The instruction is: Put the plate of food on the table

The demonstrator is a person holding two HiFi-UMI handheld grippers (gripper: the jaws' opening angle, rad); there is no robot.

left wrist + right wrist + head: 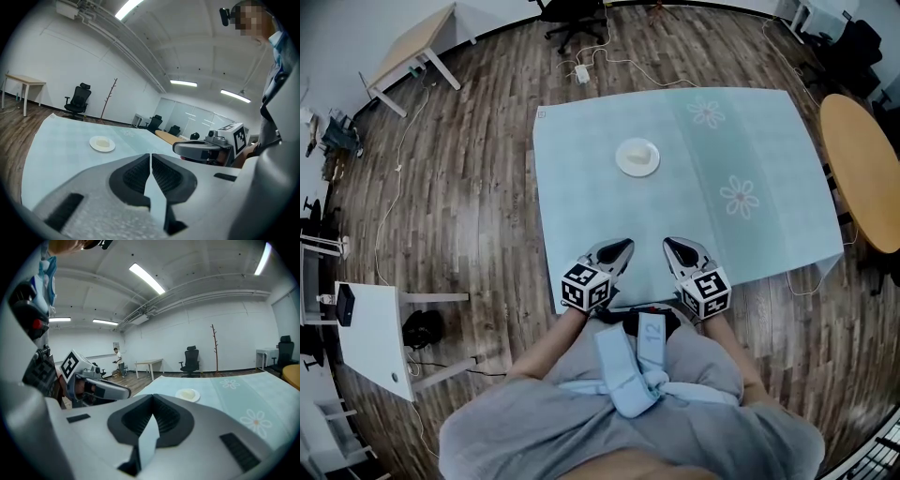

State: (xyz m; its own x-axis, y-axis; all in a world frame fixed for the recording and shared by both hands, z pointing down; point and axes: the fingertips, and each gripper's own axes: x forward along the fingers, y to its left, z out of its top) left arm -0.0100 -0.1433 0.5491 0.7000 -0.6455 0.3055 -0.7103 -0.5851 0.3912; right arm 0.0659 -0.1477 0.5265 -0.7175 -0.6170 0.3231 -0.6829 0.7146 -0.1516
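While poised side by side at the near edge of the table [750, 141], shut tight on nothing: left gripper [625, 245] and right gripper [668, 244] alike. Farther out, well apart from both, set flat near the middle of its pale blue top: the plate of food [637, 157]. Beyond, an office chair [572, 19].

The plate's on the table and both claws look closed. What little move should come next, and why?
Probably just draw both claws back from the table edge and rest. The plate of food already sits on the table, apart from the left claw and right claw. Both are shut on nothing, so nothing seems left to carry.
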